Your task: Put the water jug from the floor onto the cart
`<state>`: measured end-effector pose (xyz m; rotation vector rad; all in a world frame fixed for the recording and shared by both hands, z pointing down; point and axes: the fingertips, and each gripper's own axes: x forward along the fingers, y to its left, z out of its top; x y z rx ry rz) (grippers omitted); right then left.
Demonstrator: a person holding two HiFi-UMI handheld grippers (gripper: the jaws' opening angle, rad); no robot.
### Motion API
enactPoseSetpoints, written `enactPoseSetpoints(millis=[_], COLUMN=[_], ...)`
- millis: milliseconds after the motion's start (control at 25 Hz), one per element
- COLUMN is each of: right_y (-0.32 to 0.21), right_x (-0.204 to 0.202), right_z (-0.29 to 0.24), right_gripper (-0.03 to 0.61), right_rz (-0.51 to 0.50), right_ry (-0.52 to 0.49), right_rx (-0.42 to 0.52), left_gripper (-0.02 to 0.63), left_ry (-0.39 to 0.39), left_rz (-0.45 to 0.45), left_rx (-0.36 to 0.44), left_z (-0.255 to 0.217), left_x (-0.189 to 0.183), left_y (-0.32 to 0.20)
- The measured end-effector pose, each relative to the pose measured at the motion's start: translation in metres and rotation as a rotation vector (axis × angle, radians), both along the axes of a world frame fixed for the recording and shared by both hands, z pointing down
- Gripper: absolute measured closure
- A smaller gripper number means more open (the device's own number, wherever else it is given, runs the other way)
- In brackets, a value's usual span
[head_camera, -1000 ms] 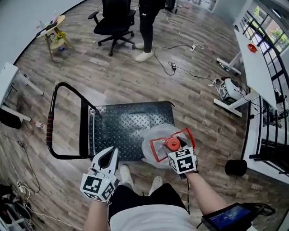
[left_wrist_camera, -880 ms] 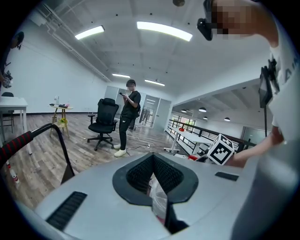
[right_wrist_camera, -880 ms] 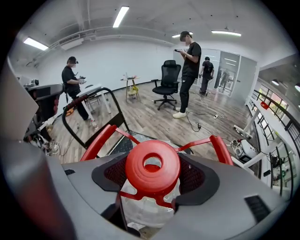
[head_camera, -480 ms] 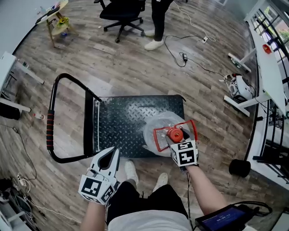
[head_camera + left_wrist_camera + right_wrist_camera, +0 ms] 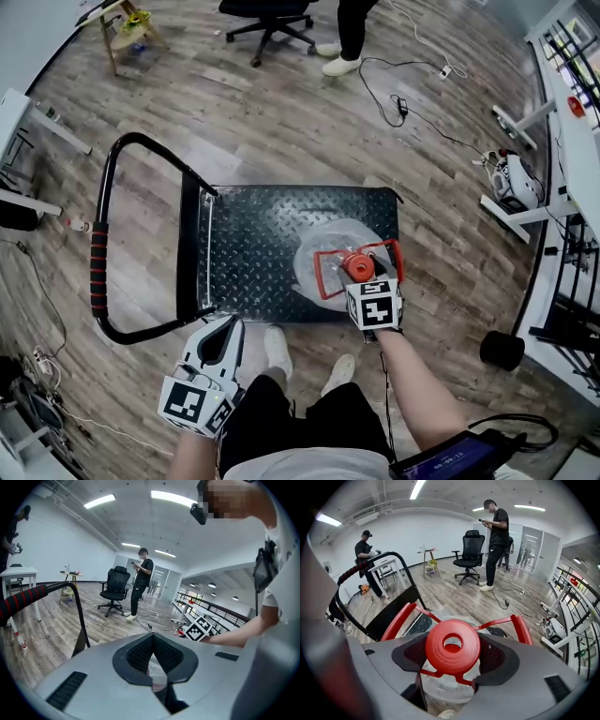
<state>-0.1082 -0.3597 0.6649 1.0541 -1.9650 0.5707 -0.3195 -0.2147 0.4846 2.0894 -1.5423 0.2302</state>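
The clear water jug with a red cap and red carry frame stands upright over the near right part of the black cart deck. Whether its base rests on the deck is hidden. My right gripper is shut on the jug's neck, the cap sitting between its dark pads in the right gripper view. My left gripper hangs shut and holding nothing near the cart's front left edge, beside the push handle. In the left gripper view its jaws meet with nothing between them.
My feet stand right at the cart's near edge. An office chair and a standing person are beyond the cart, with cables on the floor. White desks line the right side.
The right gripper has carried the jug farther in over the cart deck from its near right corner. The left gripper has stayed low and shut.
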Motion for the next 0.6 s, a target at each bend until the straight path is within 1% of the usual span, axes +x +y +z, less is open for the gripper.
enactPoseSetpoints(millis=[280, 480, 600], right_y=[-0.007, -0.003, -0.004], right_x=[-0.012, -0.010, -0.009], right_z=[0.011, 0.014, 0.012], right_gripper=[0.264, 0.264, 0.264], right_rz=[0.007, 0.019, 0.013], right_ry=[0.011, 0.008, 0.008], right_rx=[0.001, -0.012, 0.018], left_gripper=[0.614, 0.614, 0.614], left_ry=[0.015, 0.035, 0.049], left_rz=[-0.006, 0.000, 0.016], left_rx=[-0.036, -0.050, -0.054], left_z=[0.015, 0.021, 0.024], left_x=[-0.011, -0.009, -0.003], left_y=[0.005, 0.006, 0.005])
